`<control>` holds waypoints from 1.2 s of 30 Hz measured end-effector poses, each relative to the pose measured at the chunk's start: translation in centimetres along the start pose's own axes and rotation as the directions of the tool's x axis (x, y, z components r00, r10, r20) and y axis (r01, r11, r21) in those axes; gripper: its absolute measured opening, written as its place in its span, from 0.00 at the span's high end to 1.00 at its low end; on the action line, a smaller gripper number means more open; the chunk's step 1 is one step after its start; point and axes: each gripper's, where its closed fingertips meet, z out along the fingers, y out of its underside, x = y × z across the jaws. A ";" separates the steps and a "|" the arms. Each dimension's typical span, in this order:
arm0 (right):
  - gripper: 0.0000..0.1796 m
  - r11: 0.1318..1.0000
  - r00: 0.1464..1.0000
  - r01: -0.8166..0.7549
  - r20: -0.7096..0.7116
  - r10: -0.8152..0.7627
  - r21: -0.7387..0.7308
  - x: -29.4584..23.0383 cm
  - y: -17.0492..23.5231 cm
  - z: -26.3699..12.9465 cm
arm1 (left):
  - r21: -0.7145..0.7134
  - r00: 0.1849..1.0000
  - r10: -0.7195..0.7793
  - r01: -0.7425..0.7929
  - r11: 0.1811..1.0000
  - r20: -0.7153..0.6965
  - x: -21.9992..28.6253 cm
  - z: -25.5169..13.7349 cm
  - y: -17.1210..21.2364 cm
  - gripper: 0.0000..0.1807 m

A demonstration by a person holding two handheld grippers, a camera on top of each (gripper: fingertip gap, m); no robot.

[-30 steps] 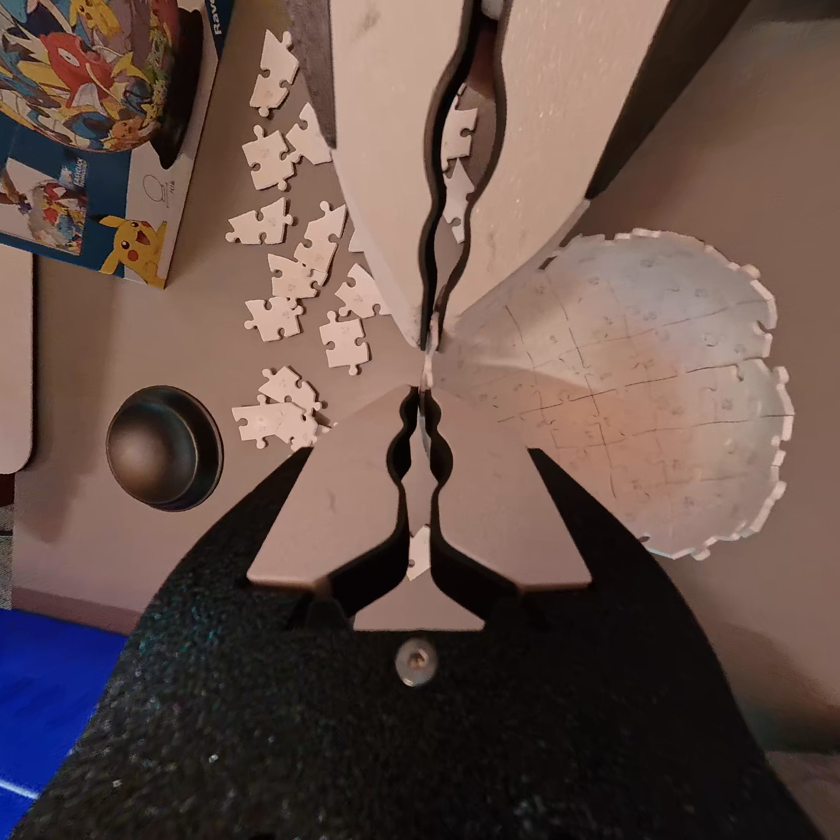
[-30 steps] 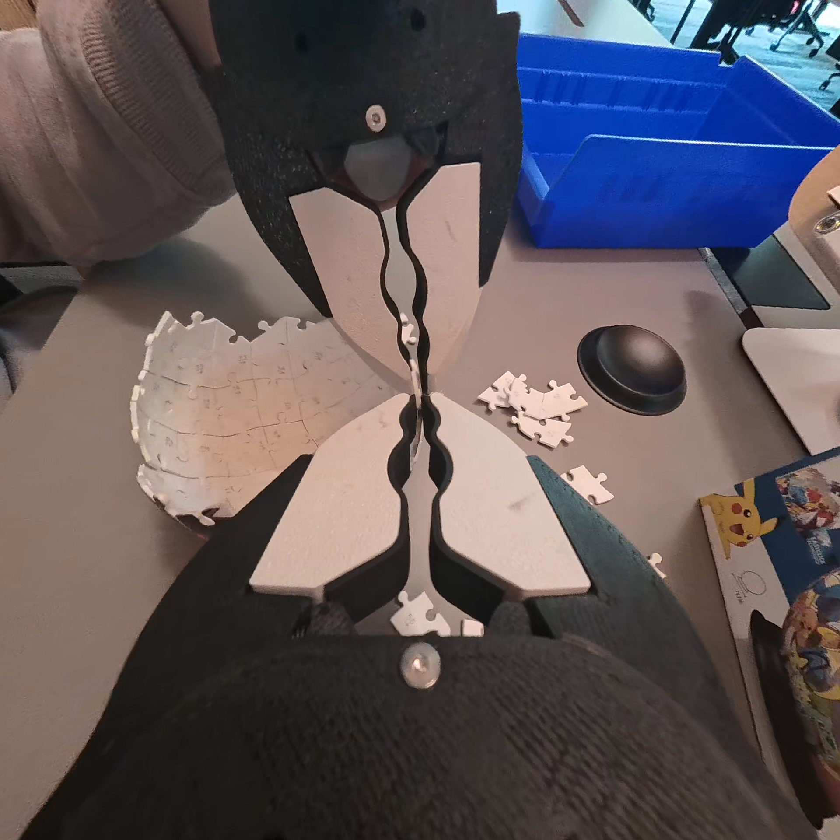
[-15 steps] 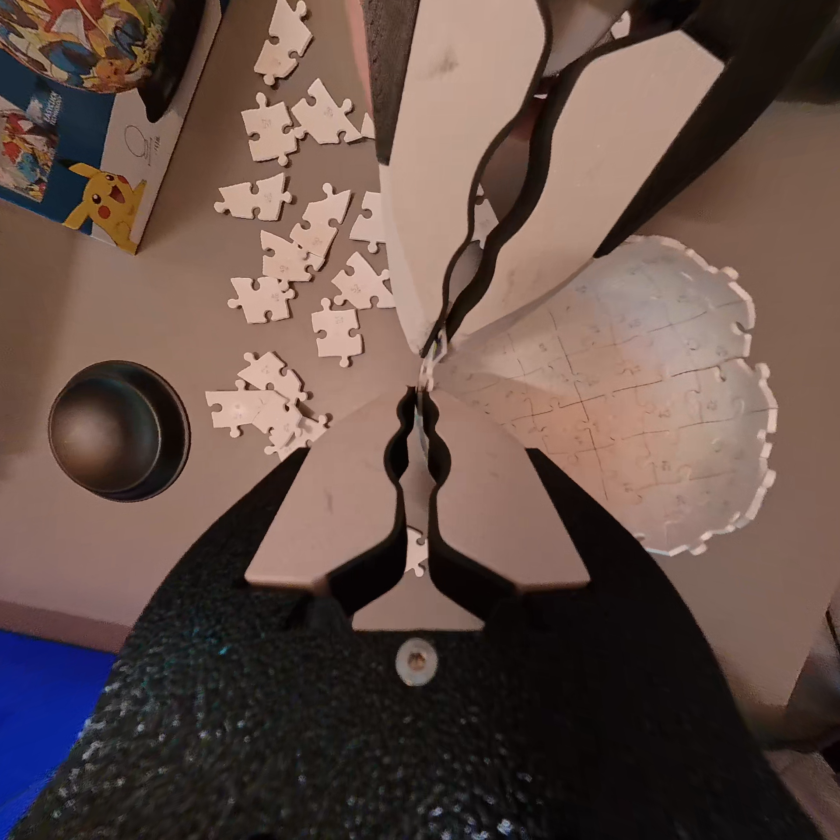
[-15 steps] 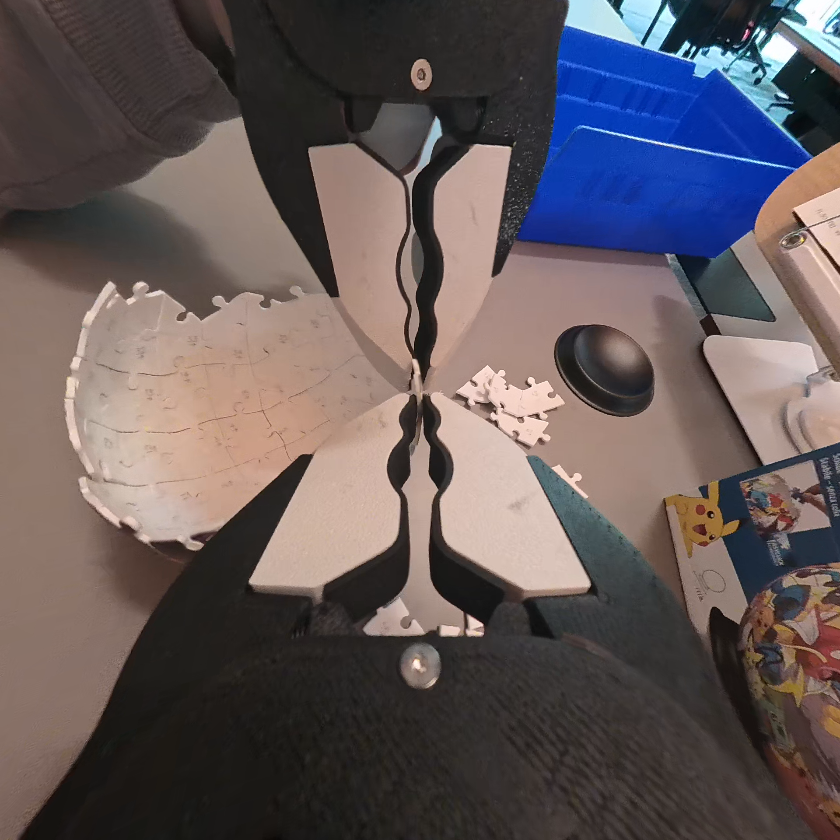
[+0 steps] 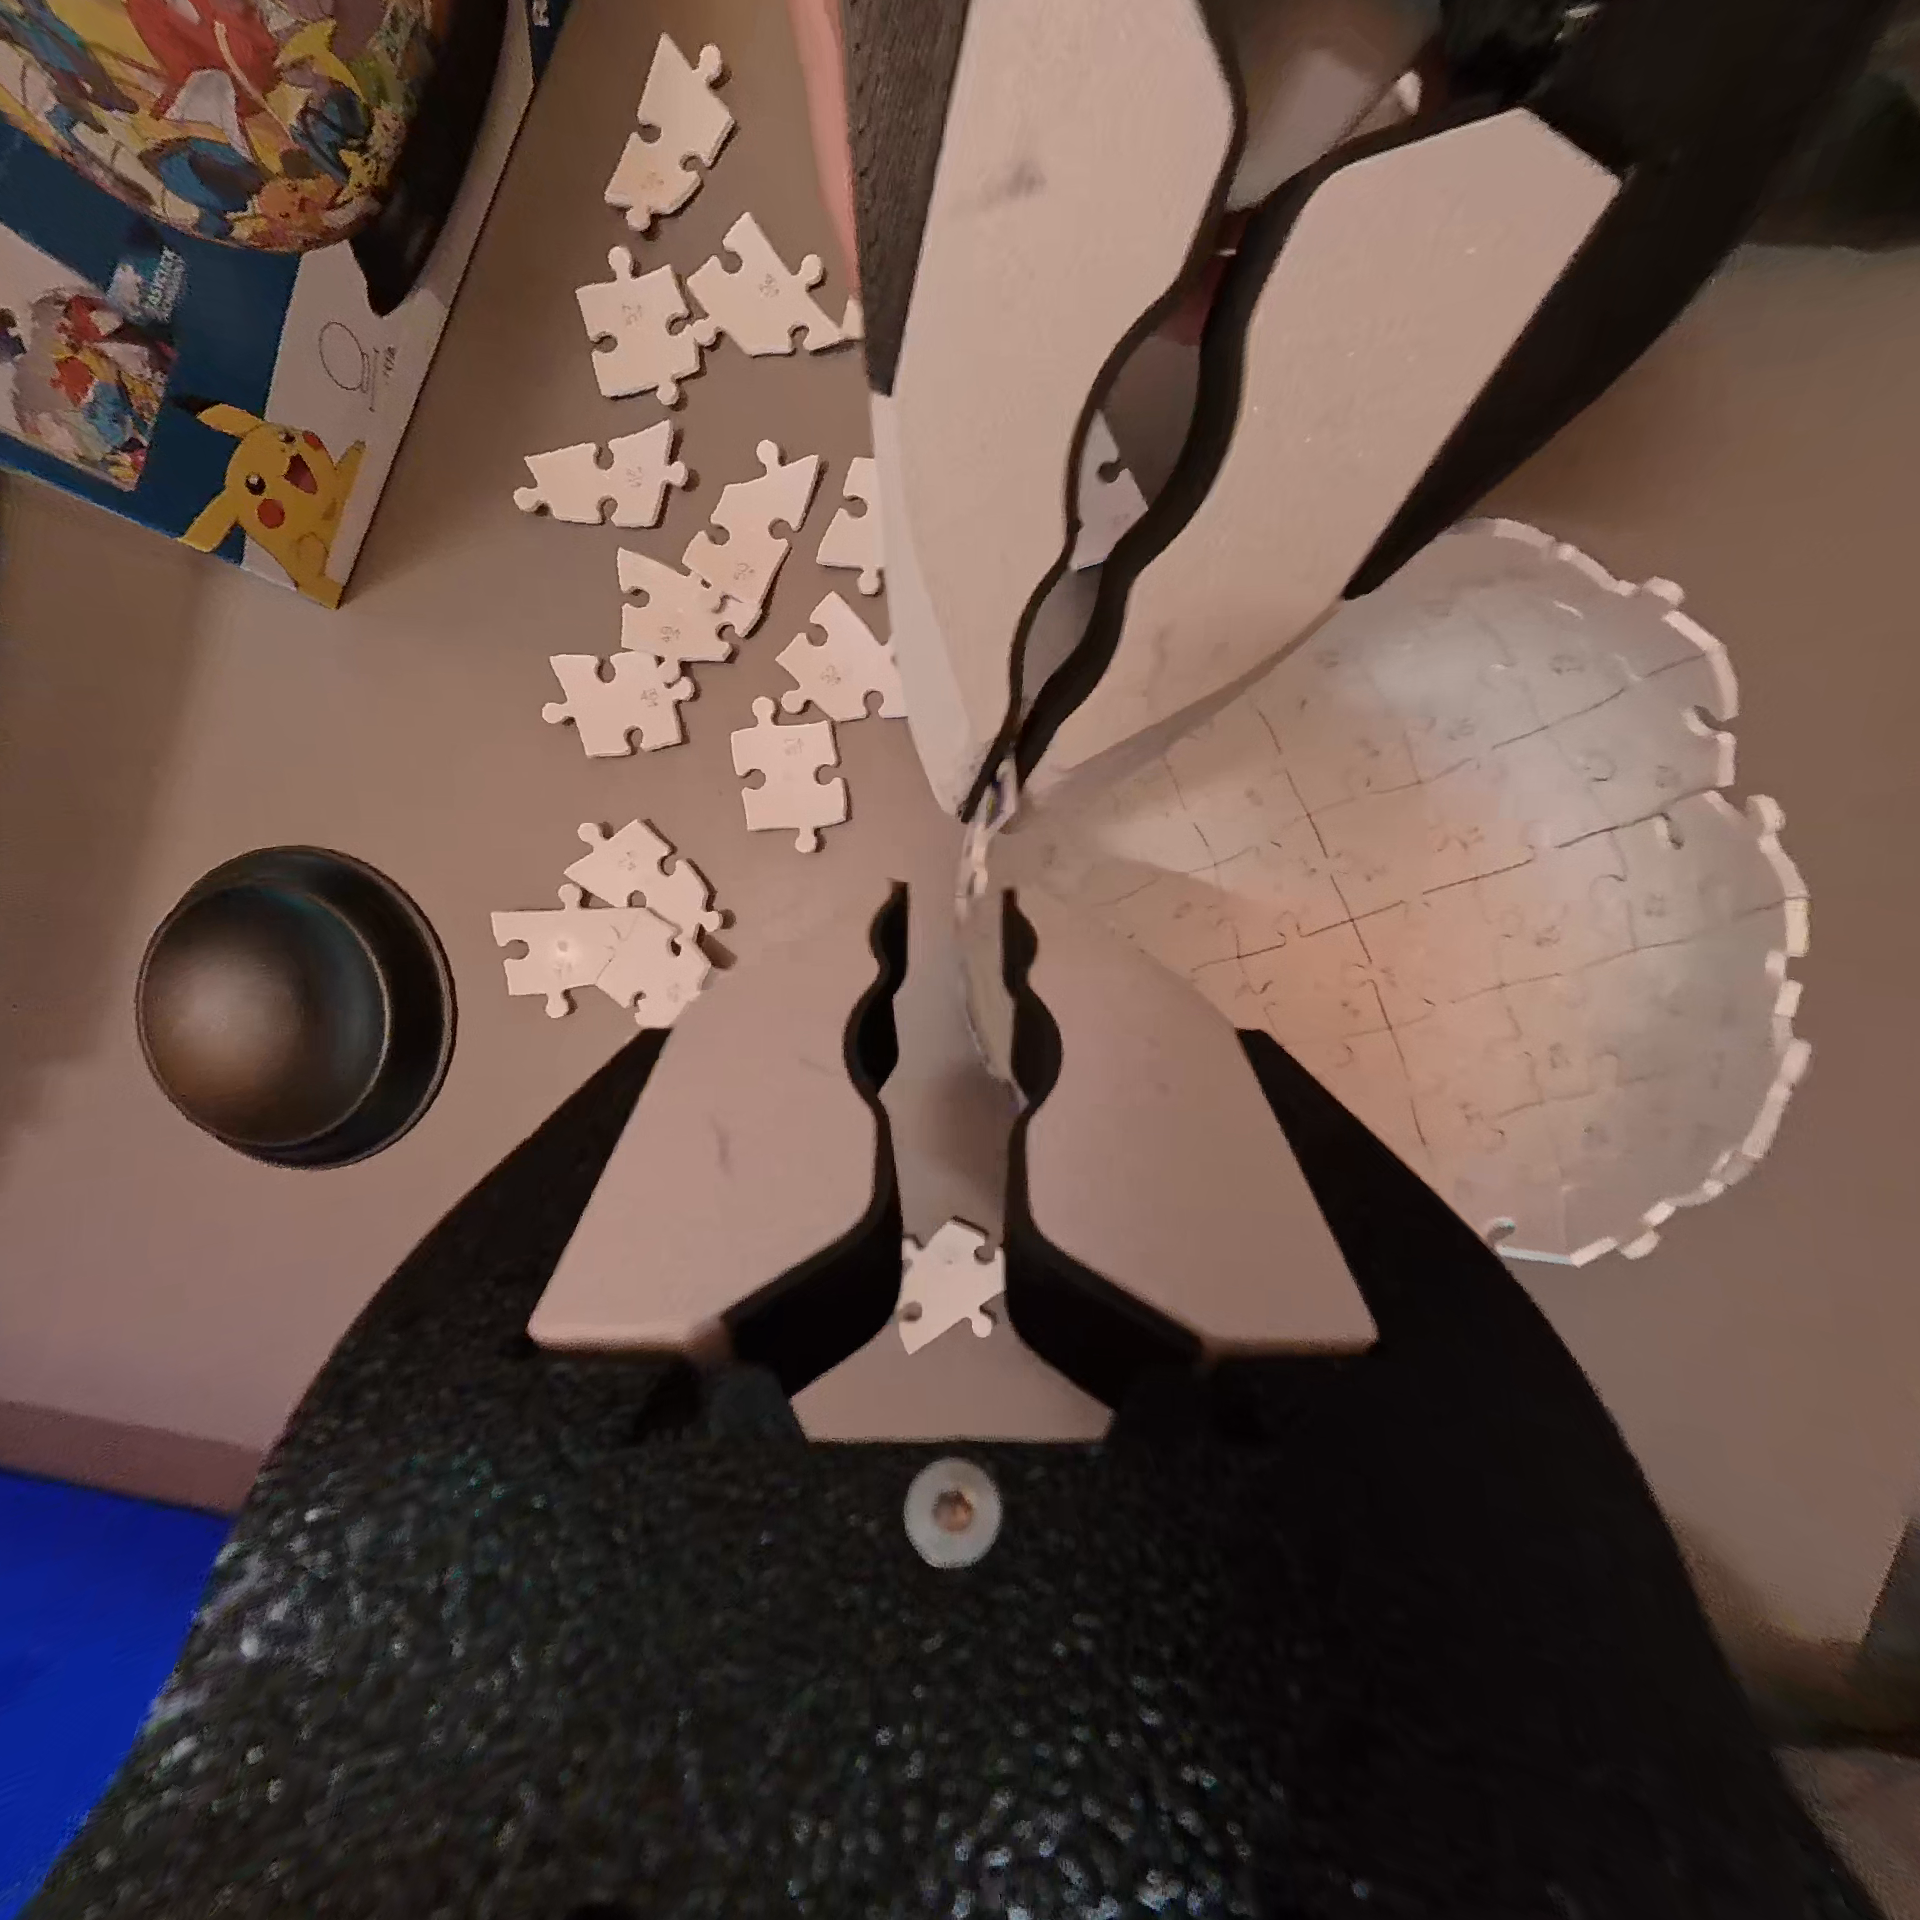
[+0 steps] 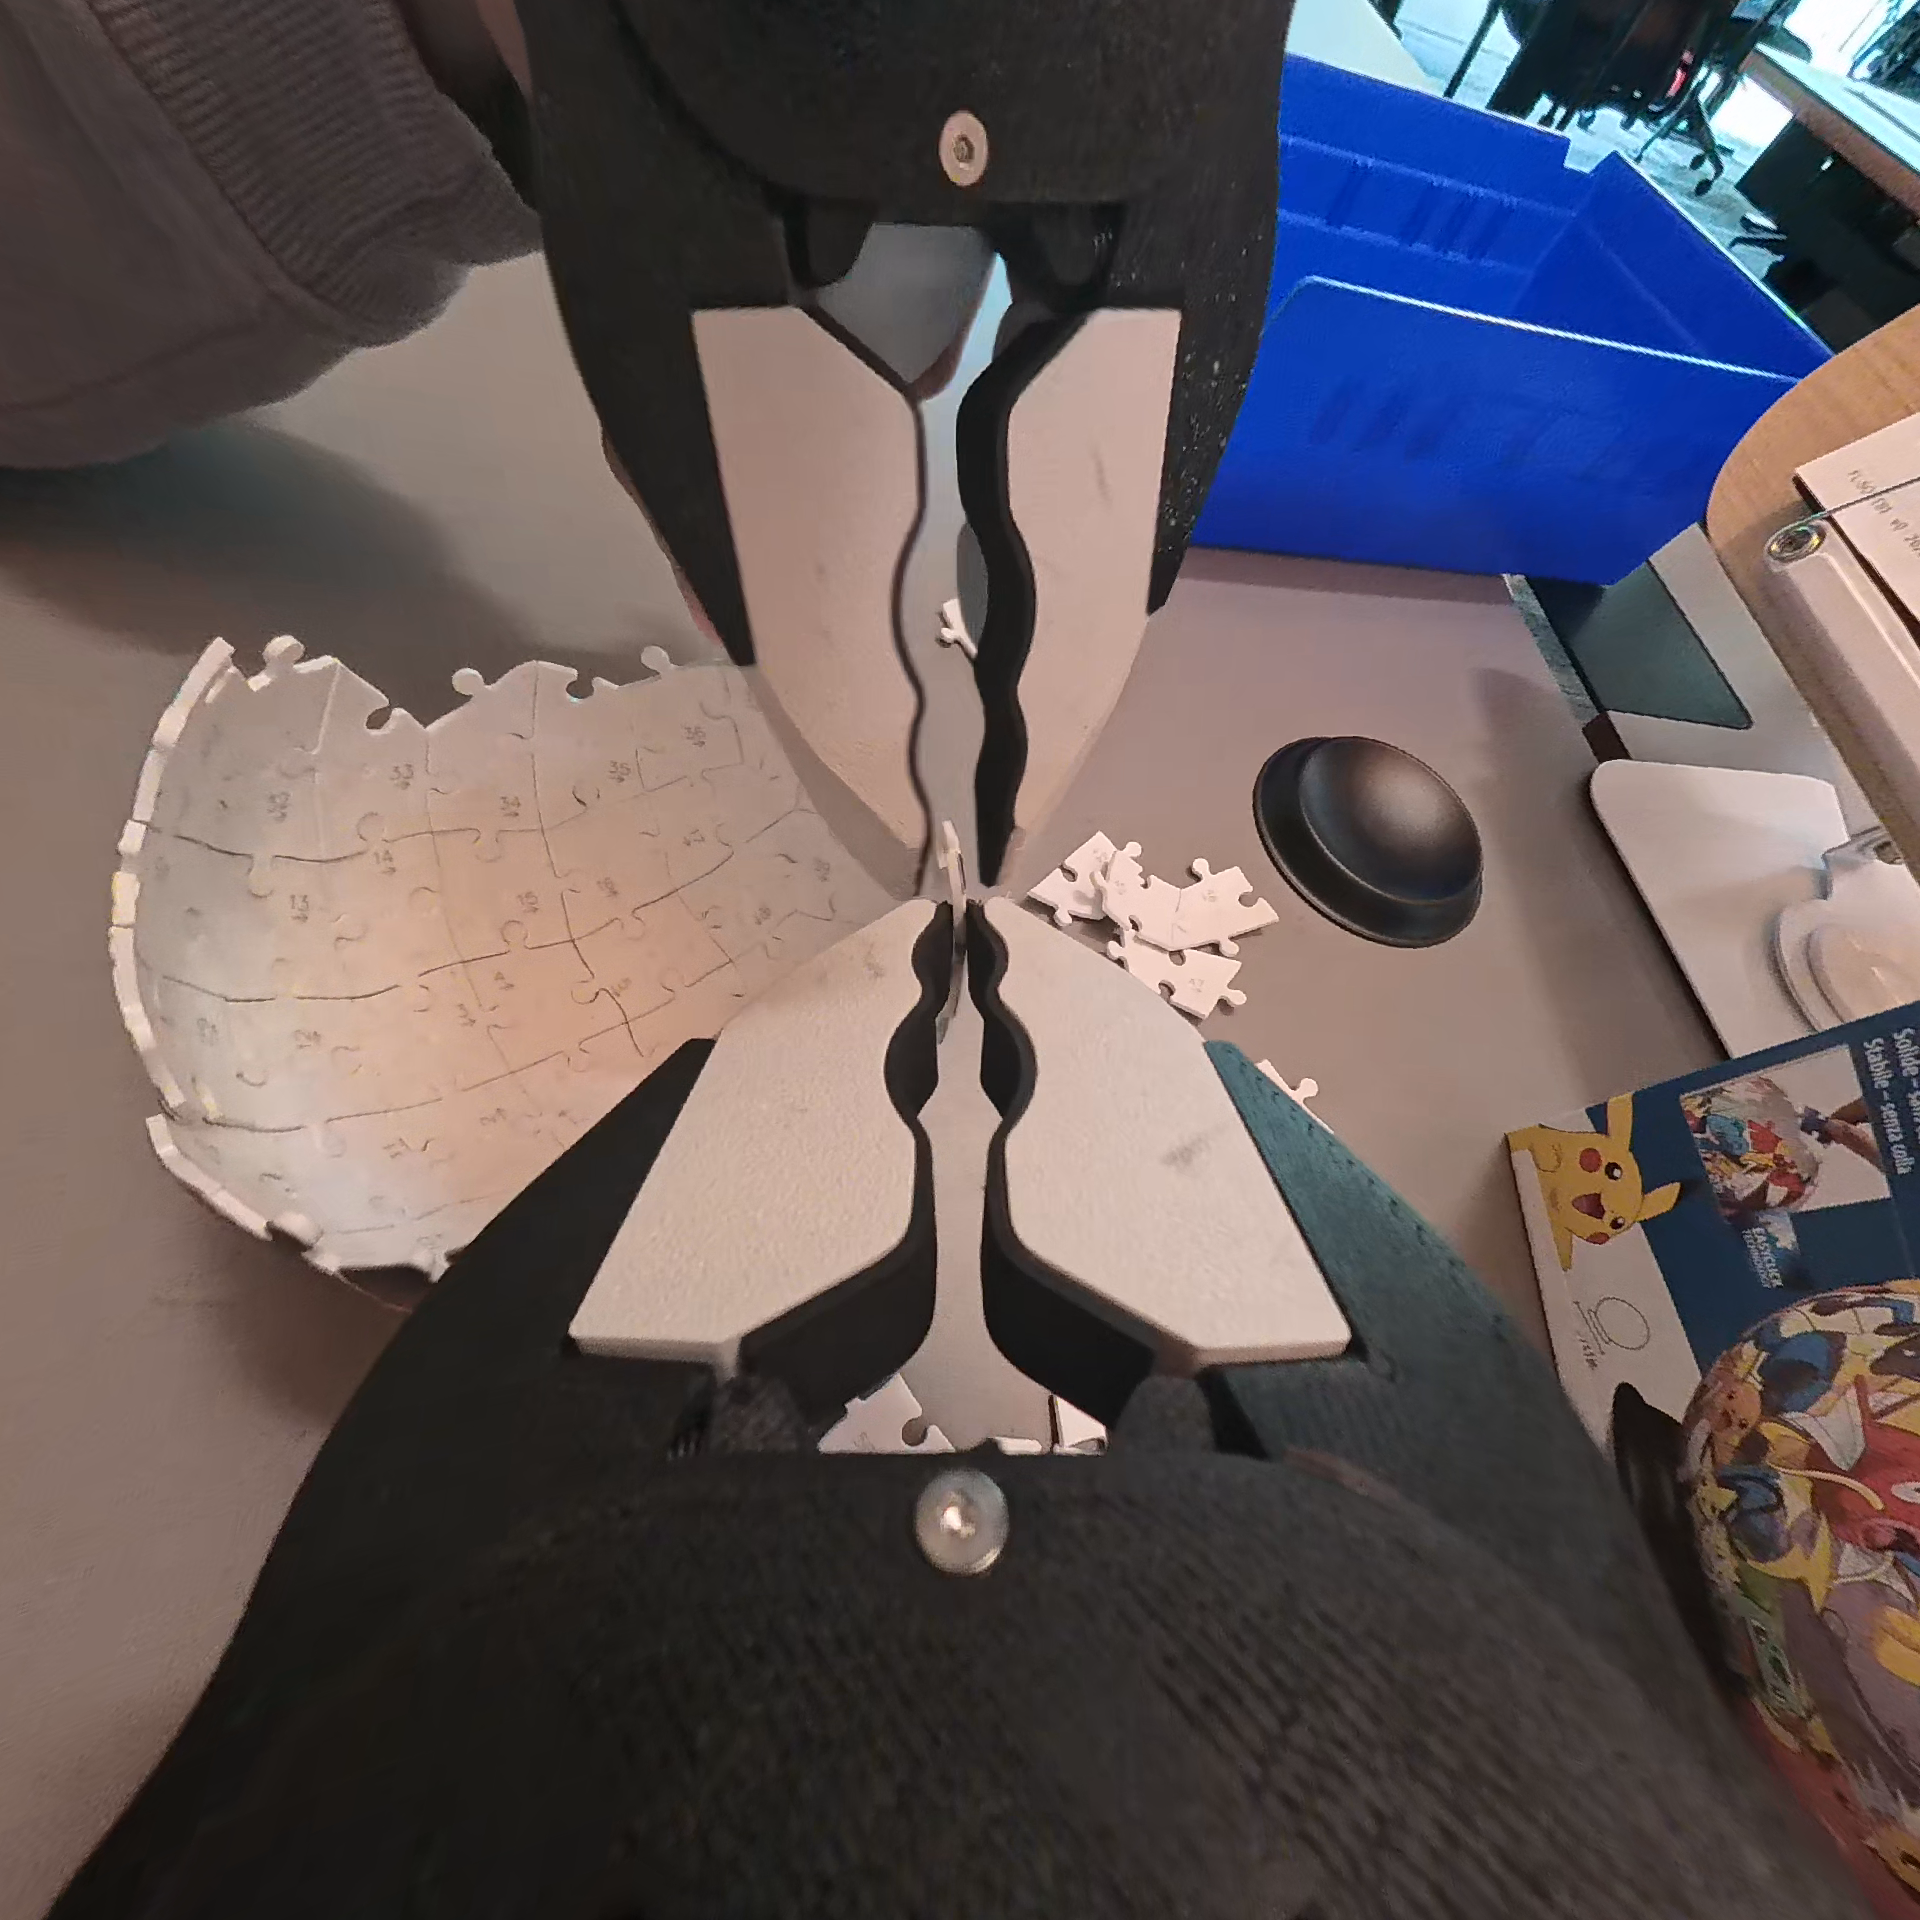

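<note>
A white half-sphere of joined puzzle pieces (image 5: 1455, 883) lies hollow side up on the grey table; it also shows in the right wrist view (image 6: 416, 914). My right gripper (image 6: 961, 914) is shut on its rim and comes in from the top of the left wrist view (image 5: 987, 795). My left gripper (image 5: 954, 899) faces it tip to tip with its jaws slightly parted. The rim edge stands in that gap, close to one finger. The left gripper shows from above in the right wrist view (image 6: 958, 862). Several loose white pieces (image 5: 675, 623) lie beside the half-sphere.
A black dome stand (image 5: 291, 1003) sits past the loose pieces. A colourful puzzle box (image 5: 208, 260) lies at the table corner. A blue bin (image 6: 1507, 364) stands behind the table. One piece (image 5: 951, 1283) lies under my left gripper. A person's sleeve (image 6: 208, 208) is top left. My two grippers' fingertips are within a few centimetres of each other.
My left gripper's jaws have parted from the rim they were pinching. My right gripper stays shut on the rim. Both views have shifted slightly.
</note>
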 end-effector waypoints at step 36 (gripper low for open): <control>0.98 0.988 0.974 -0.129 0.177 0.143 -0.085 0.3 2.2 1.1 | 0.029 0.999 0.038 -0.039 0.999 0.034 -0.7 0.7 -0.7 0.99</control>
